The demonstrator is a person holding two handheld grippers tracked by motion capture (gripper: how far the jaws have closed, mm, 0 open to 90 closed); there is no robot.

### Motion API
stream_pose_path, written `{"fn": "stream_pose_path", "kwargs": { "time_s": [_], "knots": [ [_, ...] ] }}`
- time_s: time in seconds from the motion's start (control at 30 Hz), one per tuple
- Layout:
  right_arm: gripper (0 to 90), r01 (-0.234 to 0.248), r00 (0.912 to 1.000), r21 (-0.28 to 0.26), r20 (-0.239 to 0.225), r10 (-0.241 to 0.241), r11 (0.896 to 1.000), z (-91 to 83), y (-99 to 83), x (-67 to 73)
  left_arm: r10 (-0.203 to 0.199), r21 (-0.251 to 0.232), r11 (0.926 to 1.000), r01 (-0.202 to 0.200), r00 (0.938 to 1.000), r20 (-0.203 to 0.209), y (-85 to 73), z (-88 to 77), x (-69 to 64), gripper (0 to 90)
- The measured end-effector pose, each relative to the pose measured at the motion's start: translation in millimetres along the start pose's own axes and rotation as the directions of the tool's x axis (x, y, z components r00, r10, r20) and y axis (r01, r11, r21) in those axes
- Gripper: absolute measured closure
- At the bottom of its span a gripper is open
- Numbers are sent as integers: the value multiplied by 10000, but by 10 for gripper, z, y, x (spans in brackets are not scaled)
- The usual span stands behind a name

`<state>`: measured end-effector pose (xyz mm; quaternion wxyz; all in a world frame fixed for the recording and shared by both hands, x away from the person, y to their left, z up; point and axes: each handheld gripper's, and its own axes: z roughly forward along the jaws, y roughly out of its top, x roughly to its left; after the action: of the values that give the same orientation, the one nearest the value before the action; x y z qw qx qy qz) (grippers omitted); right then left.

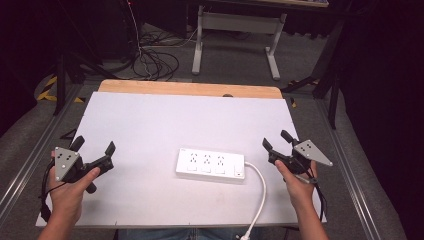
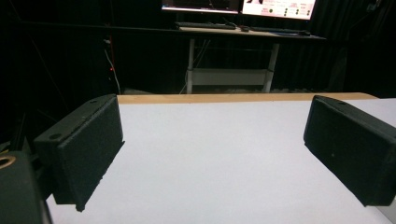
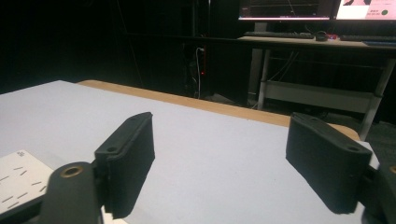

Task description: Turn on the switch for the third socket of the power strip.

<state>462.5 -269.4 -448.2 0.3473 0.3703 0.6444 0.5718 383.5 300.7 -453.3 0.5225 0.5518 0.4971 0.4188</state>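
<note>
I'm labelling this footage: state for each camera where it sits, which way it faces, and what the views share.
High view: above the person's side, facing forward and down at the power strip; both hands, left gripper and right gripper show.
Left gripper view: rides the left gripper, facing across the white table; open jaws show.
Right gripper view: rides the right gripper, likewise; strip corner.
Shared: table, far desk.

The high view looks forward and down from above the person's side onto the white table point(image 1: 150, 130). The left gripper view sits low and close over the table point(image 2: 210, 158), facing its far wooden edge. The right gripper view does likewise. All three share the desk point(image 1: 235, 20) beyond.
</note>
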Motion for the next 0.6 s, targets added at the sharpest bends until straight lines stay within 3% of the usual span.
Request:
{"fn": "stream_pose_path", "kwargs": {
  "time_s": [0.27,0.6],
  "knots": [
    [432,22,9999,-1,-166,-22,10000,-9,7,-7,0,5,10000,0,10000,9,0,2,-2,51],
    [552,173,9992,54,-350,-171,9998,-13,8,4,9,14,10000,-9,10000,29,0,3,-3,51]
  ]
}}
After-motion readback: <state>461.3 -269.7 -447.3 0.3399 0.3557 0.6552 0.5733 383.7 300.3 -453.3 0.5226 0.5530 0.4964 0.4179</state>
